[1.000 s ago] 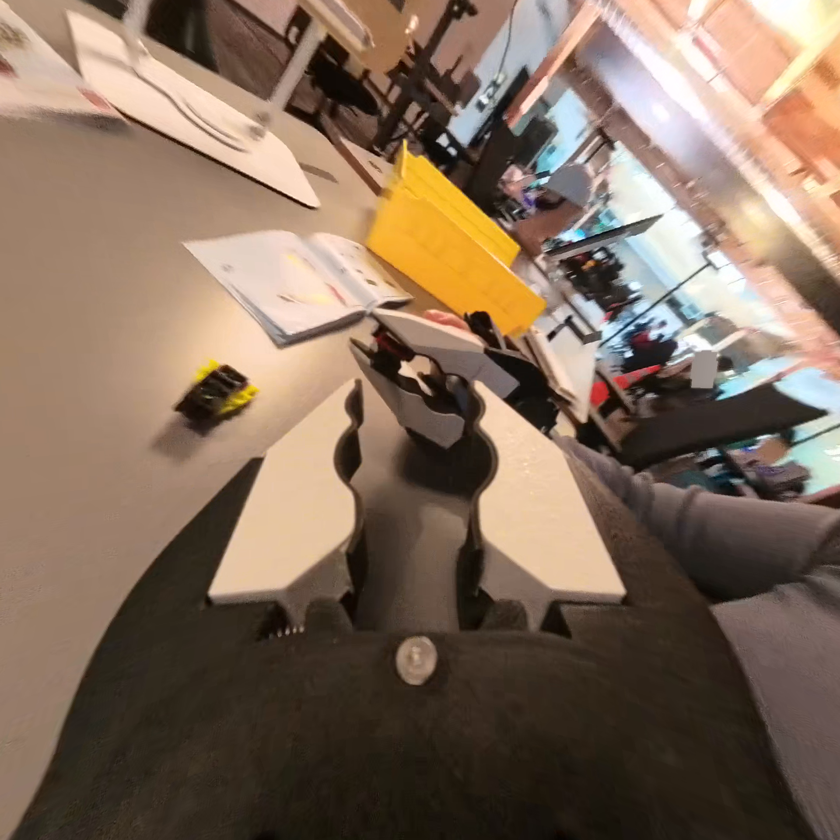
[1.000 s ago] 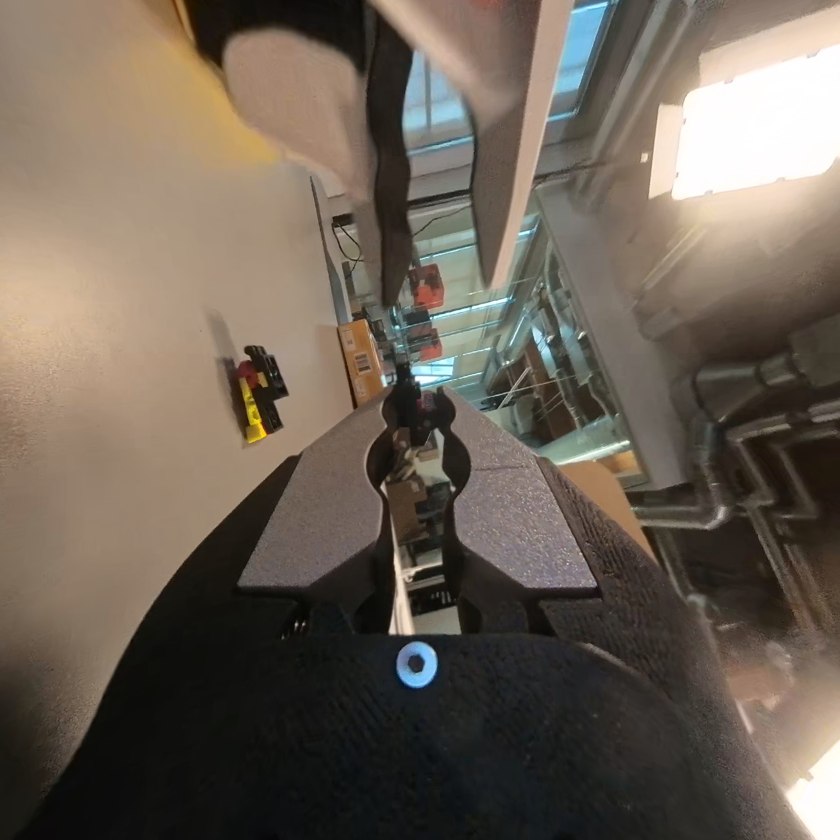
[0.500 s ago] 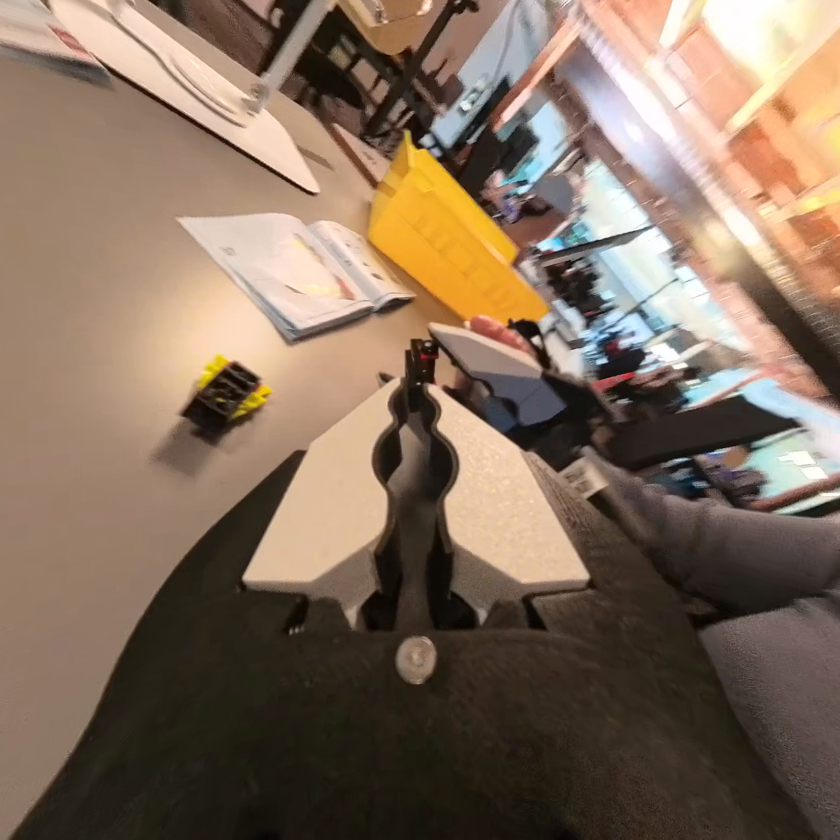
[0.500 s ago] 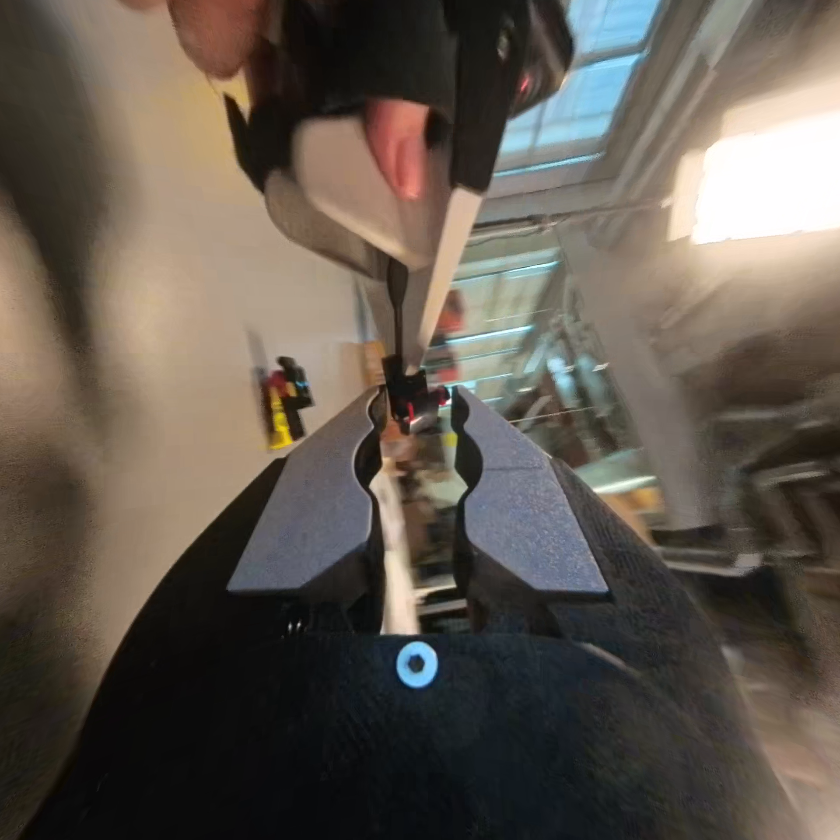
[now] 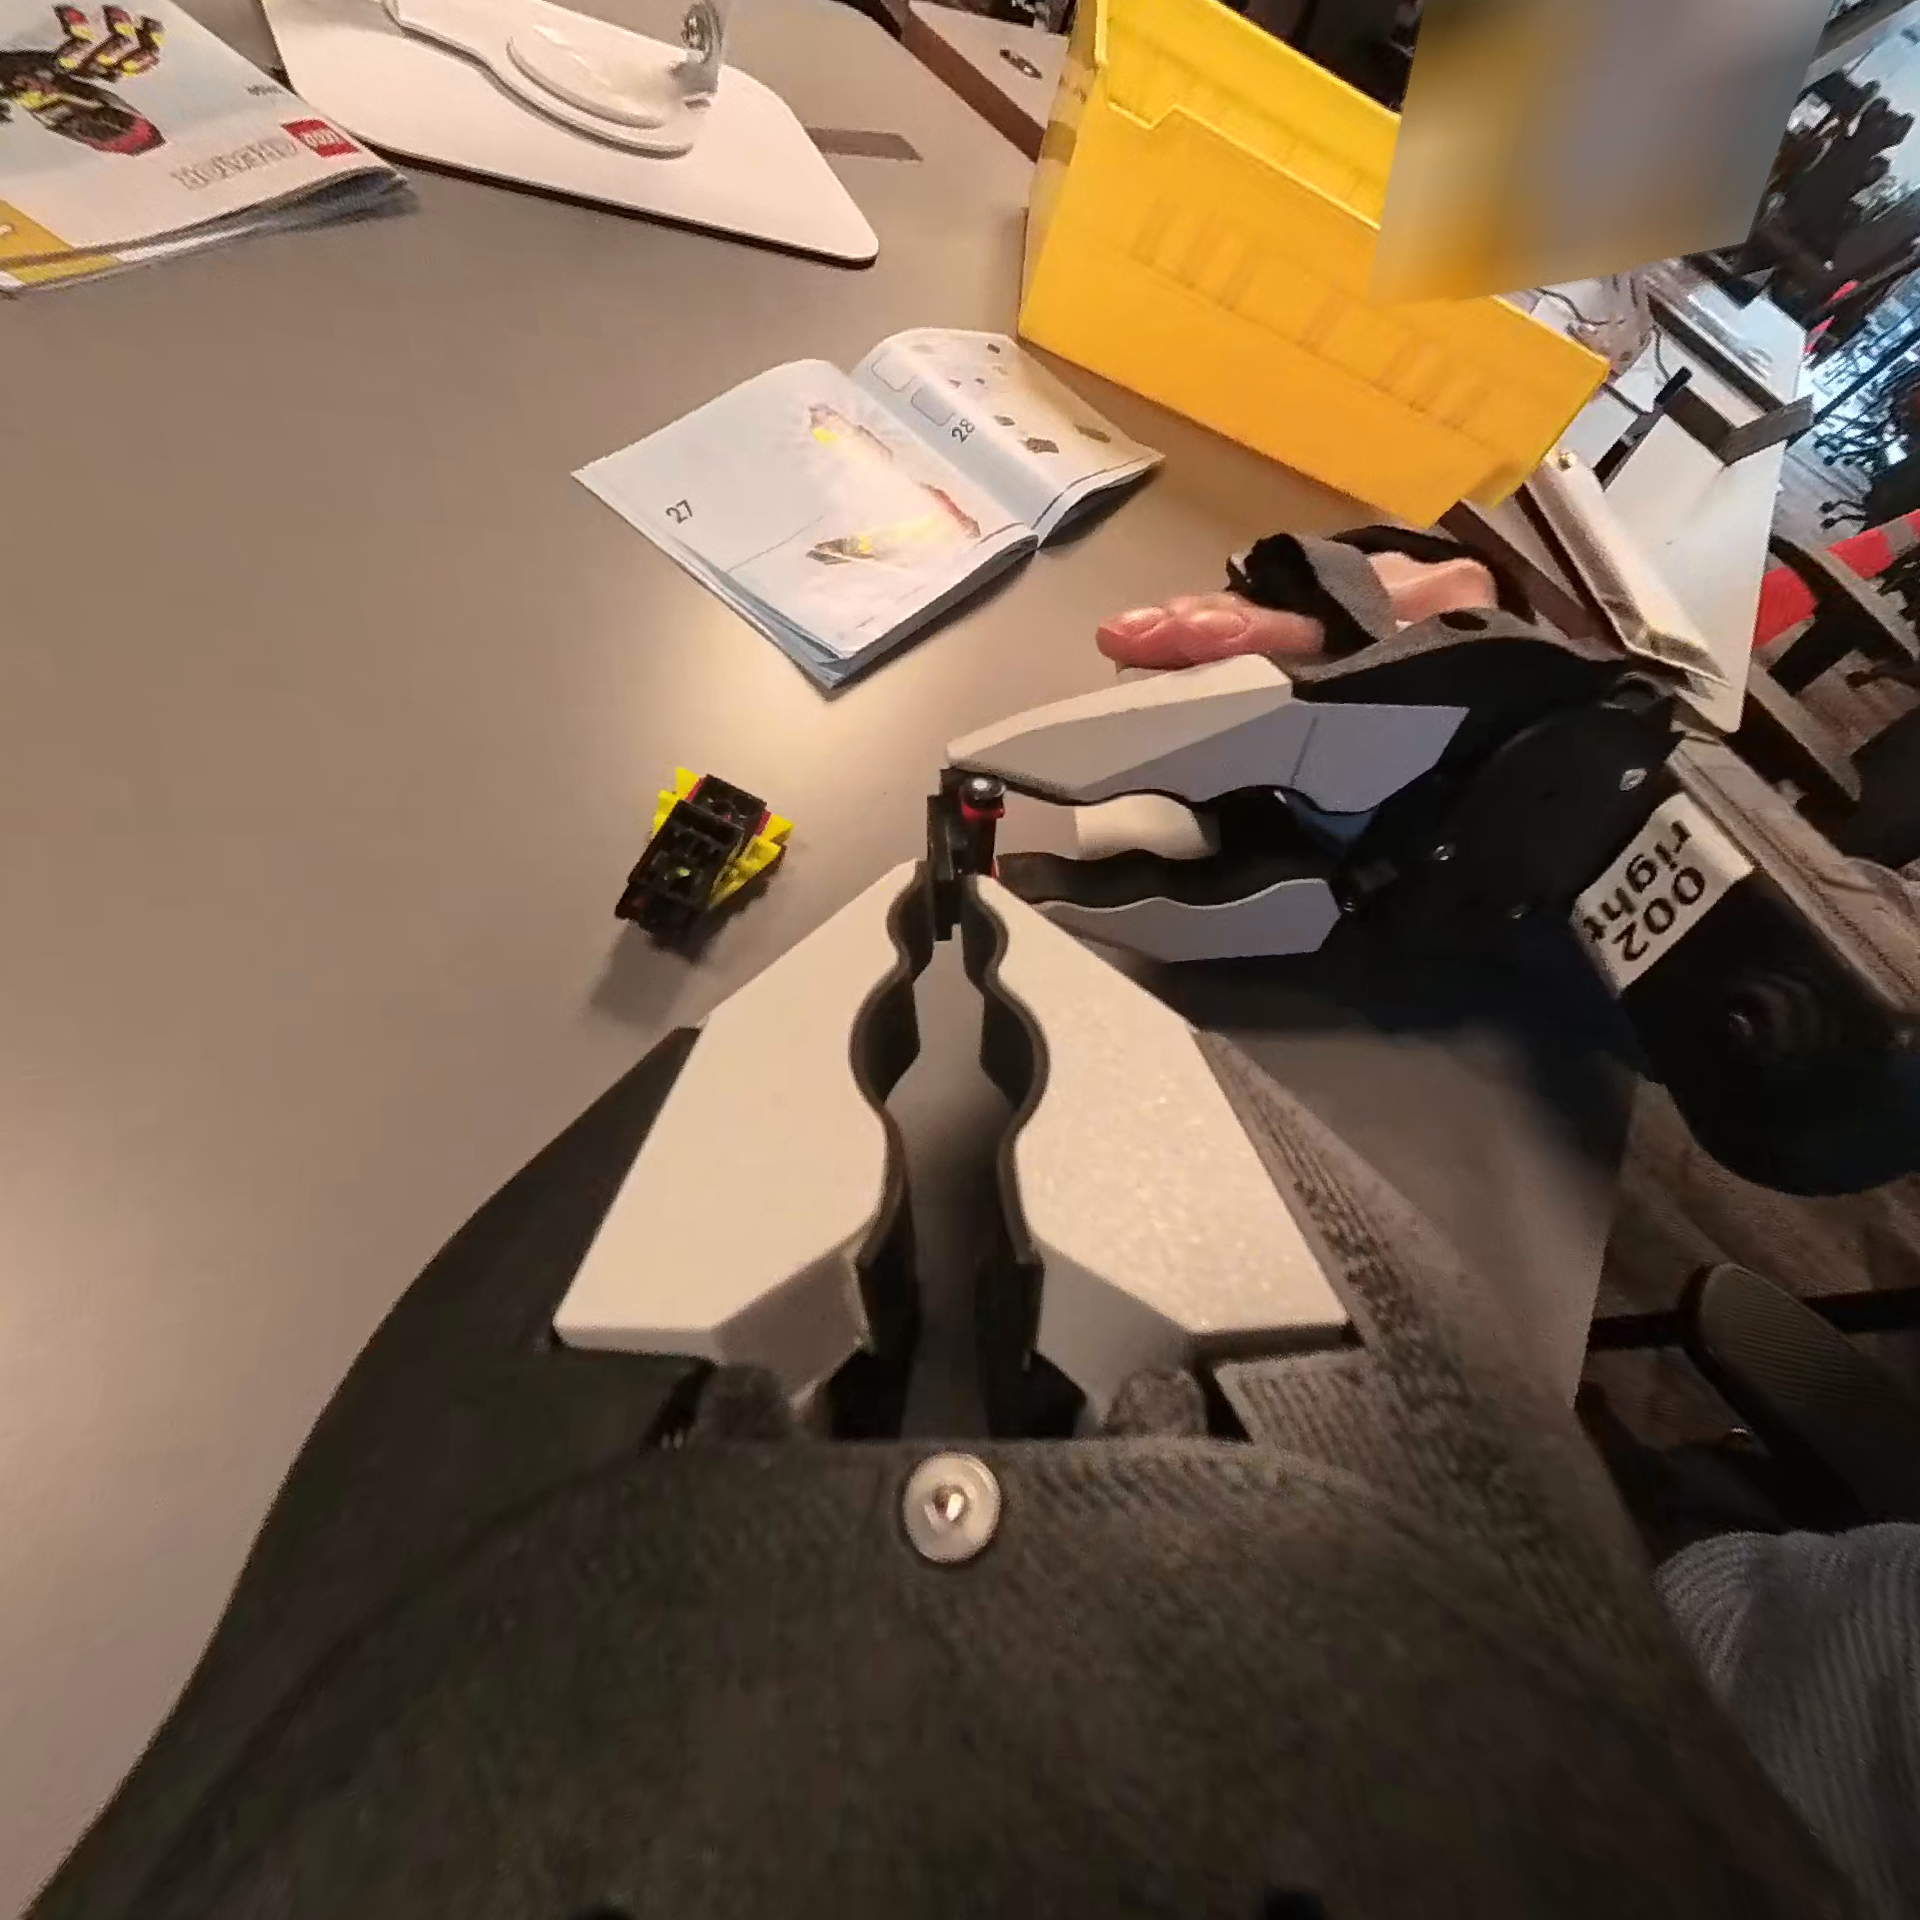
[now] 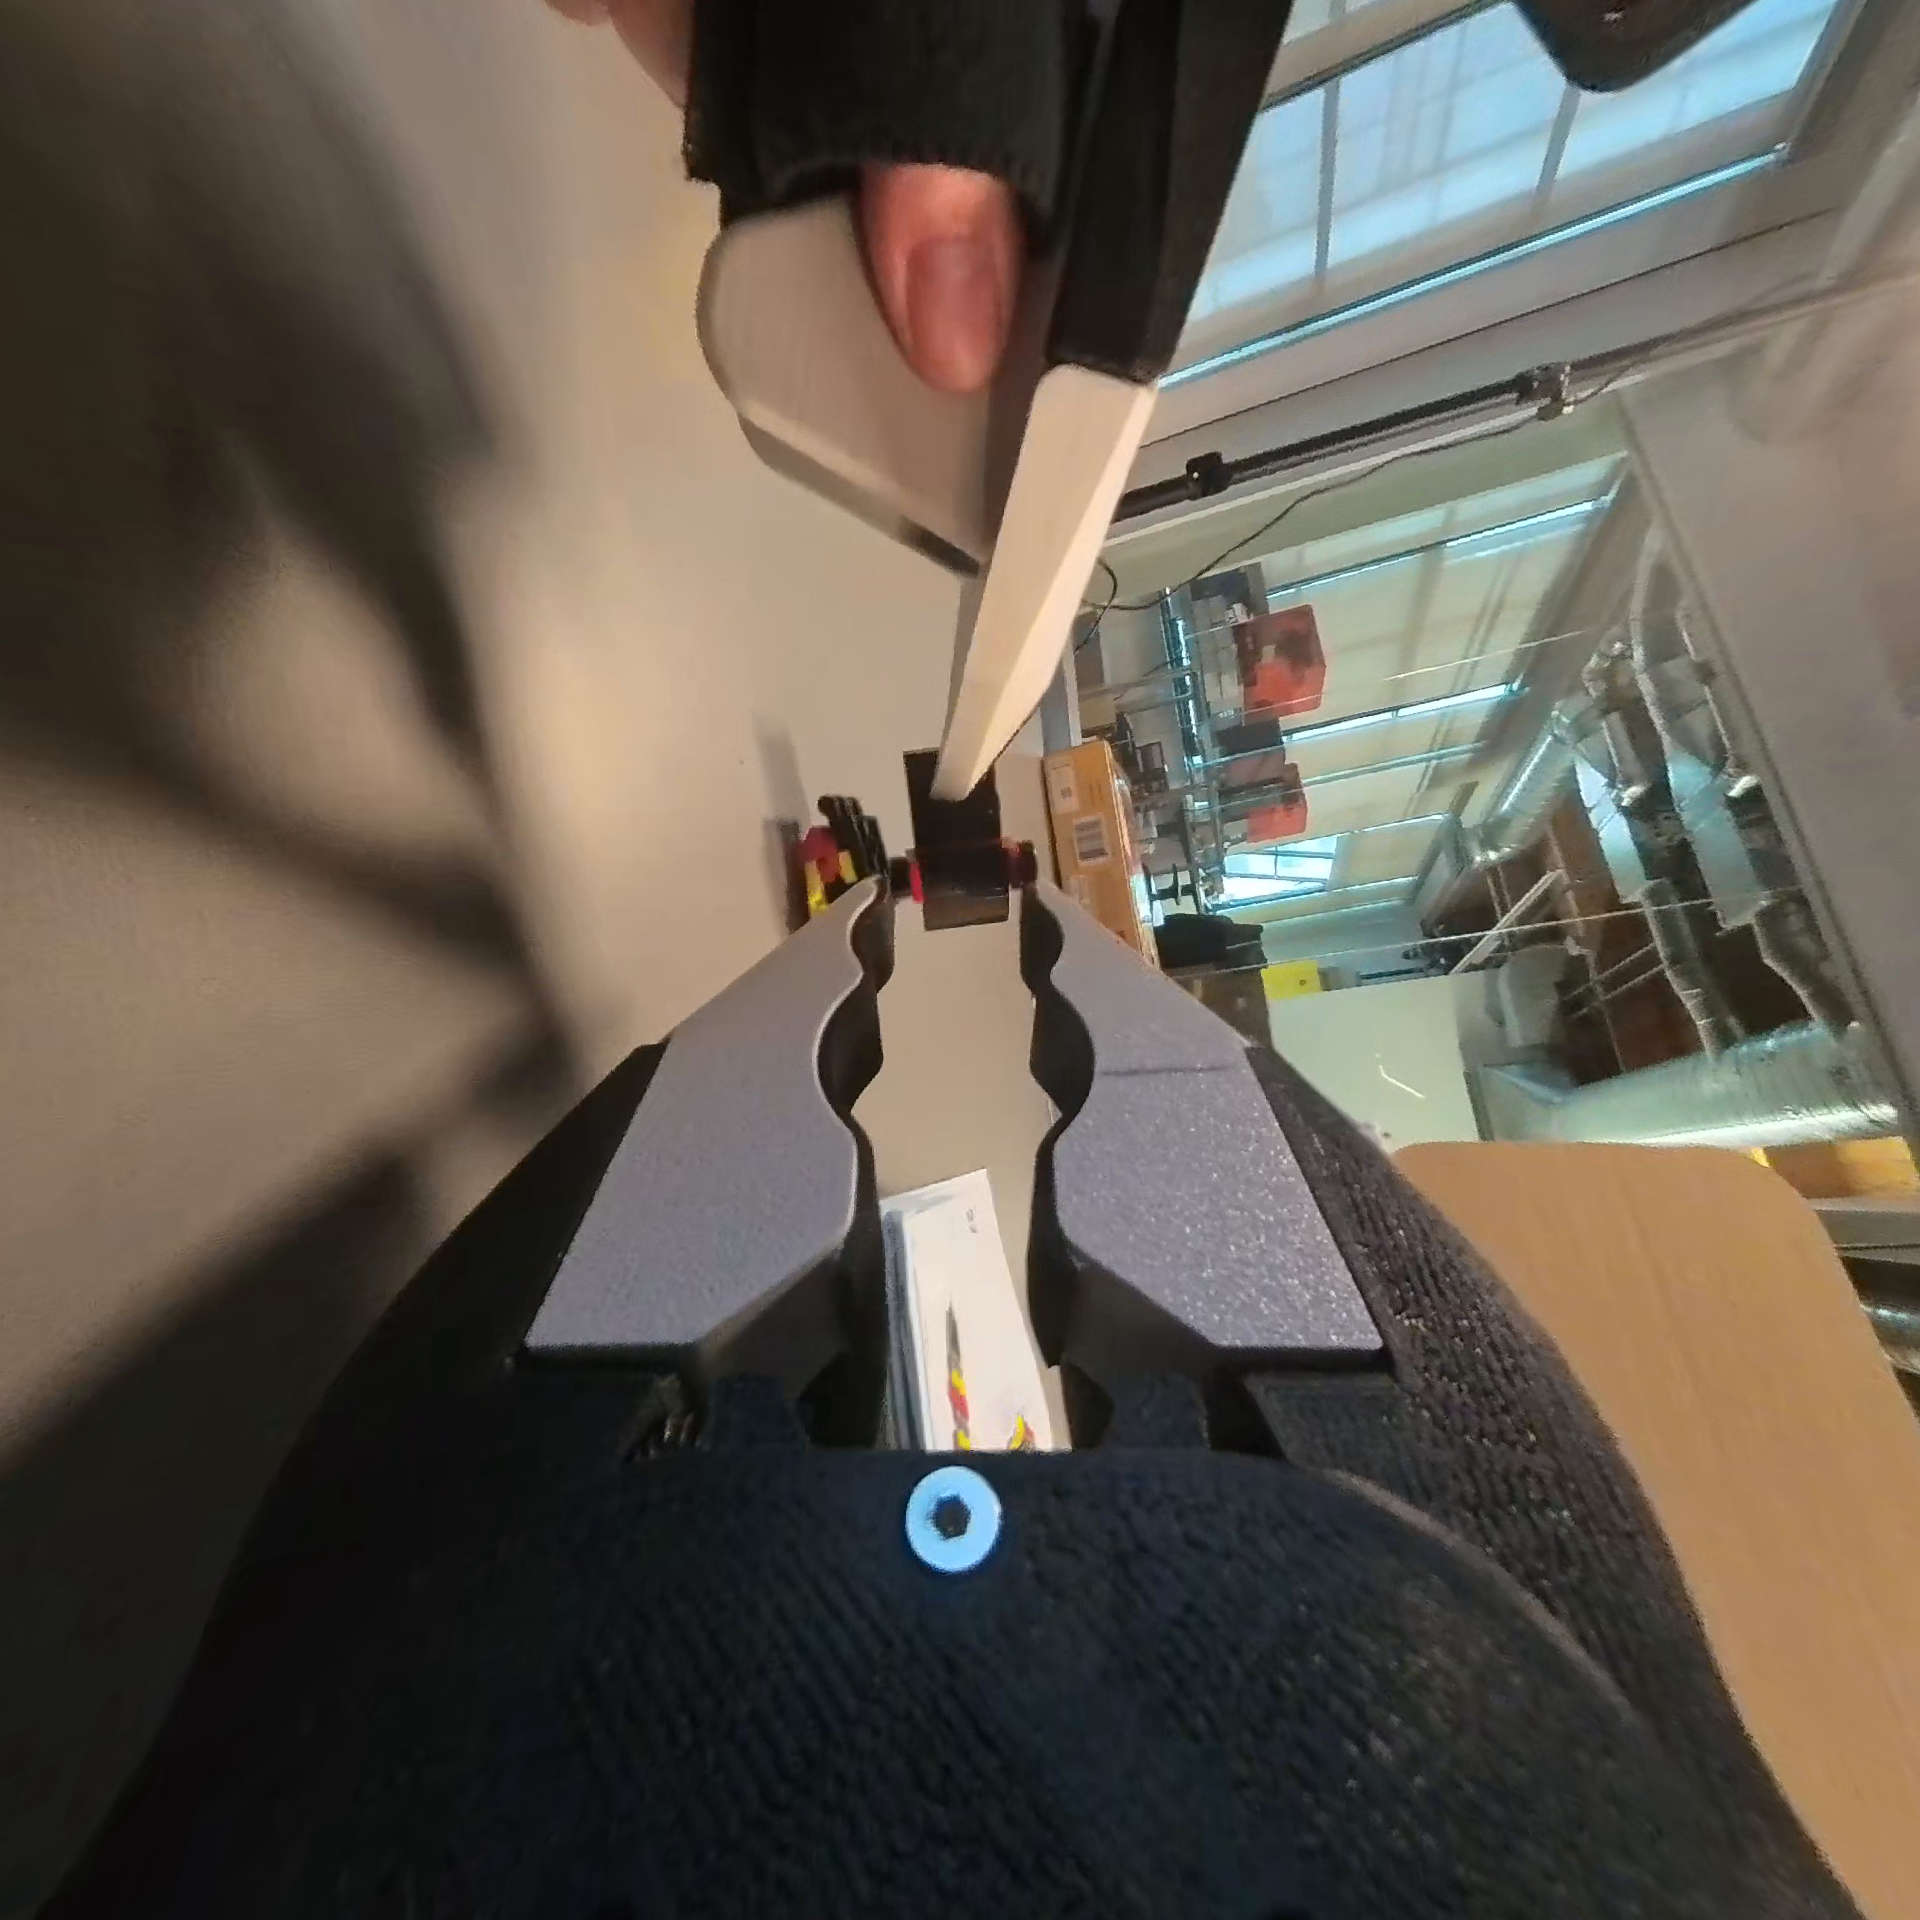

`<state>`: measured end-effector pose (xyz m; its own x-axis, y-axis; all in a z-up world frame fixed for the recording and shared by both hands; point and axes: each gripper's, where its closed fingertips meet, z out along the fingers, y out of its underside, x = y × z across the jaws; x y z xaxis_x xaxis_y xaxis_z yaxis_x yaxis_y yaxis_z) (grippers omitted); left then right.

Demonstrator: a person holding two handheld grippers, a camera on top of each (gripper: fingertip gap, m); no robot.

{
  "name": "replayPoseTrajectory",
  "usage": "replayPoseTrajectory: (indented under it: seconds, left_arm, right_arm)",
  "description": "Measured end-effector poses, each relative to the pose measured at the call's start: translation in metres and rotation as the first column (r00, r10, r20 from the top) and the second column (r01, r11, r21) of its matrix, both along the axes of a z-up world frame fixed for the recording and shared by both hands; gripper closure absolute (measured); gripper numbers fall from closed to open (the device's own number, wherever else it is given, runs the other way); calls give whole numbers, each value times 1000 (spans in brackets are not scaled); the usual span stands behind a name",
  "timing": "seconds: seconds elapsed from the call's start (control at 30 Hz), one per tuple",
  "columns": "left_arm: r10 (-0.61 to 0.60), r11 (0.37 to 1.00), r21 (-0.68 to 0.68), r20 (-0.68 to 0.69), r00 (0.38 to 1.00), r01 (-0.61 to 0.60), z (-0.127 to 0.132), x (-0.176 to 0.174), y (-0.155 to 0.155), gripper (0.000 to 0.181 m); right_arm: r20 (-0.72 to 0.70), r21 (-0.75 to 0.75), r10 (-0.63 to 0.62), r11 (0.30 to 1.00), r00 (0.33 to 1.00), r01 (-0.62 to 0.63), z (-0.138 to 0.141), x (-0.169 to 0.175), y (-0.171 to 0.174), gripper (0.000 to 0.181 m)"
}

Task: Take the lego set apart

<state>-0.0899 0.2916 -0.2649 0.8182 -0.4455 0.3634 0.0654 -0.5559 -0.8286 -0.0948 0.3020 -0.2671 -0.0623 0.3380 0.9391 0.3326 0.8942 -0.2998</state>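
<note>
My left gripper (image 5: 951,894) points forward over the table (image 5: 260,727) and pinches a small black and red piece (image 5: 961,831) at its tips. My right gripper (image 6: 951,914) comes from the side, its jaws a little apart around the red pin (touching or not, I cannot tell). Only the left view shows the open booklet (image 5: 862,499) beyond the black and yellow block (image 5: 701,857).

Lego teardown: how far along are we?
Partly done. A black-and-yellow chunk already lies apart on the table. In hand: the left gripper is shut on a small black-and-red piece, and the right gripper brackets its red pin ends, whether touching is unclear. Left: splitting this piece and breaking down the chunk.
</note>
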Motion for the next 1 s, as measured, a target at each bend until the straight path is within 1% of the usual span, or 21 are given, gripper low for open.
replayPoseTrajectory:
  seconds: [0.1, 0.2, 0.27, 0.37, 0.4, 0.43, 0.47, 0.5, 0.53, 0.57, 0.6, 0.7, 0.77, 0.87, 0.93, 1.0]
  left_arm:
    - [-6, 1000, -11, 0, 1000, 6, 0, -2, -1, 178]
    - [-22, 999, -23, 7, 1000, 22, -1, 0, -3, 178]
    - [-19, 1000, -20, 0, 1000, 19, -2, 0, -3, 178]
    - [2, 1000, 16, 8, 1000, -3, 3, -1, -1, 178]
    - [7, 999, 35, 14, 1000, -8, 5, 0, 0, 176]
    - [5, 999, 34, 19, 1000, -6, 5, 1, 0, 160]
    - [-6, 1000, 14, 17, 1000, 6, 2, 4, 0, 154]
    - [-20, 1000, -1, 8, 1000, 20, -1, 6, 0, 169]
    - [-9, 1000, 3, -1, 1000, 9, -3, 6, 1, 174]
    - [-3, 1000, 18, -13, 1000, 3, -3, 6, 2, 175]
    - [-3, 999, 32, -8, 1000, 3, -1, 6, 2, 175]
    - [-19, 999, 44, 97, 995, 15, 5, 6, 0, 176]
    - [-40, 999, 31, 105, 994, 37, 0, 7, -2, 176]
    - [-75, 997, 17, 118, 990, 74, -5, 11, -7, 177]
    - [-91, 996, 8, 126, 988, 91, -7, 14, -9, 177]
    - [-110, 994, 1, 156, 982, 111, -7, 17, -11, 177]
  right_arm:
    - [-1, 1, -2, 1000, 1000, 2, 0, -2, -1, 157]
    - [-8, 27, -5, 1000, 1000, 5, 0, -4, -2, 148]
    - [-6, 36, -5, 999, 1000, 5, 0, -4, -4, 155]
    - [-19, 47, -28, 998, 999, 29, 4, -5, -1, 156]
    - [-22, 31, -30, 999, 999, 31, 5, -5, -1, 156]
    - [-31, 19, -26, 999, 999, 27, 7, -5, -2, 156]
    - [-37, 22, -23, 999, 999, 23, 9, -5, -3, 156]
    - [-35, 32, -26, 999, 999, 27, 9, -4, -3, 156]
    - [-30, 44, -35, 998, 999, 36, 9, -4, -2, 157]
    - [-30, 48, -37, 998, 999, 38, 9, -4, -1, 157]
    - [-32, 33, -35, 999, 999, 36, 11, -3, -1, 157]
    - [-38, -87, -12, 996, 999, 8, 14, -2, -3, 157]
    - [-12, -187, 26, 982, 1000, -28, 9, -1, -6, 157]
    - [15, -333, 92, 939, 996, -82, 3, 3, -11, 157]
    - [30, -378, 115, 921, 993, -95, 1, 6, -13, 157]
    - [26, -450, 146, 885, 989, -118, 0, 9, -16, 157]
